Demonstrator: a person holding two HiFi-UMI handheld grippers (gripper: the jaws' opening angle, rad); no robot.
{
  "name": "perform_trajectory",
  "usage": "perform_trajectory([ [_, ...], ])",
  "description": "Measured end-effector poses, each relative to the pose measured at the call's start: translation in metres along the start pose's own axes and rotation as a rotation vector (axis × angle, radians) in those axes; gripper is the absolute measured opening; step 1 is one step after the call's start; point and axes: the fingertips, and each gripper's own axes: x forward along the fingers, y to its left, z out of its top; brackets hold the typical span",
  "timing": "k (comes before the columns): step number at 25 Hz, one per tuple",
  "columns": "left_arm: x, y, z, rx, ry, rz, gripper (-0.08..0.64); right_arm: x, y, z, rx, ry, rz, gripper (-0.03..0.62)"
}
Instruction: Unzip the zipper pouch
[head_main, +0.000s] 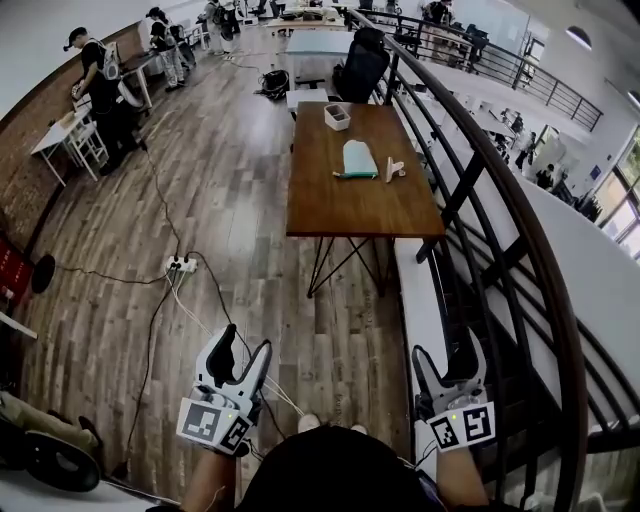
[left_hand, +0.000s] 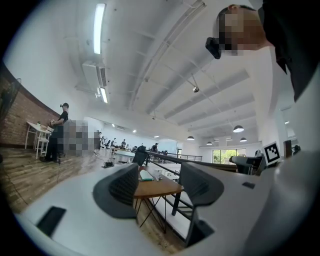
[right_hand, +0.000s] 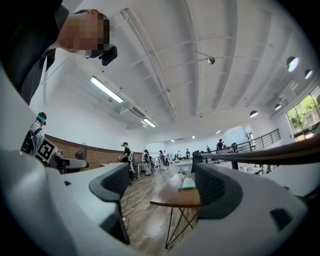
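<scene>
Left gripper (head_main: 246, 340) is held low over the wooden floor (head_main: 230, 200), pointing roughly level towards the far surface (head_main: 350, 210). Its jaws stand spread, and the left gripper view shows nothing but open air between them. Right gripper (head_main: 445, 350) is held beside it, near the dark railing (head_main: 480, 175), likewise level. Its jaws are also spread wide, with nothing pinched, as the right gripper view confirms. The zipper pouch (head_main: 359, 158), pale teal, lies flat near the middle of the brown surface, well apart from both grippers and untouched. Whether its zipper is open or closed cannot be told at this range. A small light-coloured object (head_main: 393, 170) lies just beside the pouch, on the railing side; its kind cannot be made out. A pale open container (head_main: 337, 116) sits towards the far end of the same surface. A white power strip (head_main: 180, 264) with trailing cables lies on the floor to the left of the surface. A person in dark clothing (head_main: 97, 80) stands at a white table by the brick wall, far left.
</scene>
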Motion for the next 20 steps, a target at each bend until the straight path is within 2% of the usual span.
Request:
perform_trajectory([
  [4,-0.008,0.014,0.0,-0.007,0.016,-0.002,0.259,-0.008,0.013,0.004,0.007,-0.012,-0.037,0.397],
  [7,-0.012,0.016,0.001,-0.014,-0.003,0.006,0.258,-0.011,0.014,0.0,-0.015,0.02,-0.045,0.353],
  [11,-0.012,0.015,0.001,-0.01,-0.007,0.006,0.258,-0.005,0.018,-0.004,-0.048,0.055,-0.035,0.347],
  [15,-0.007,0.016,-0.001,-0.015,-0.006,0.004,0.259,0.009,0.014,-0.004,-0.031,0.037,-0.004,0.348],
  [20,0.011,0.021,0.004,-0.033,-0.015,0.024,0.258,0.04,0.009,-0.01,0.009,0.024,0.081,0.374],
])
